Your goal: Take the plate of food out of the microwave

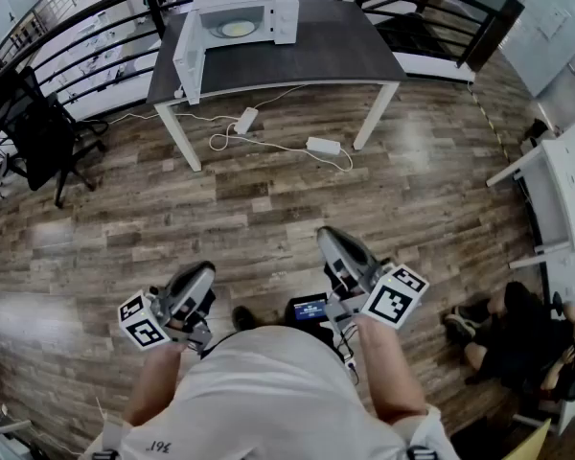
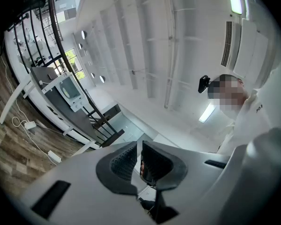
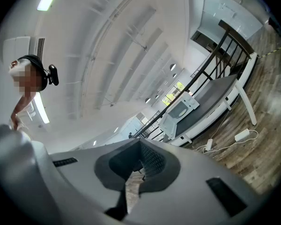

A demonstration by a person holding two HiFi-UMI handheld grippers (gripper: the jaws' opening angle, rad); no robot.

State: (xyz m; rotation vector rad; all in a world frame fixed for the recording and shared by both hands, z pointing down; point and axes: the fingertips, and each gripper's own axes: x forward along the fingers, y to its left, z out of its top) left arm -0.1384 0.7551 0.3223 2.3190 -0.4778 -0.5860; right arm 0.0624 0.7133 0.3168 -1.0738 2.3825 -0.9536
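Across a wood-plank floor (image 1: 268, 199) we see a dark-topped table (image 1: 316, 51) on white legs, with a black railing (image 1: 96, 12) curving behind it.

Both grippers are held low, close to the person's waist and well apart from the table. The forearms are bare and come in from the bottom edge of the head view. The left gripper (image 1: 199, 276) and the right gripper (image 1: 331, 238) both tilt upward, so each gripper view takes in mostly ceiling. The left gripper's jaws are drawn in to a thin slit with nothing between them. The right gripper's jaws meet at the tips and are likewise empty.

The plate (image 1: 237, 29) lies inside the microwave (image 1: 268, 8), which stands at the table's left end with its door (image 1: 189, 60) swung wide open. The plate shows as a pale, yellowish disc in the lit cavity. We cannot make out what is on it, as it is too small.

We count one table, one microwave, one plate and two grippers. Two white power blocks (image 1: 323, 146) lie on the floor under the table, with cables trailing from them. One black office chair (image 1: 38, 123) stands at the left.
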